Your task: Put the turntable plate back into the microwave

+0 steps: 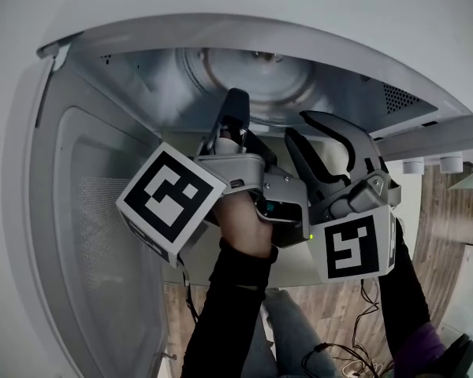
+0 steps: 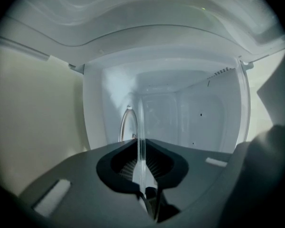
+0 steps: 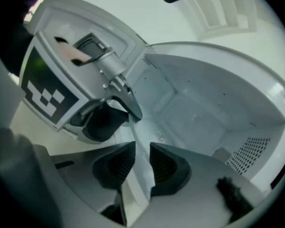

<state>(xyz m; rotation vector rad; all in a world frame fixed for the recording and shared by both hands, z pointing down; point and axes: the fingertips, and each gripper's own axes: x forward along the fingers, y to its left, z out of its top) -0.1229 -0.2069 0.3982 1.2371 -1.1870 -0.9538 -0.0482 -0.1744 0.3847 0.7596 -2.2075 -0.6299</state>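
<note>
Plate (image 2: 141, 118), clear glass, barely shows edge-on w/in left tool (image 2: 142, 151).

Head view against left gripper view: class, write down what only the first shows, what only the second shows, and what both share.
Only the head view shows two marker cubes, the person's dark sleeve, the wooden floor and cables. Only the left gripper view shows the glass plate edge-on, a thin line pinched between the left tongs. Both show the microwave standing open, that plate and those tongs.
</note>
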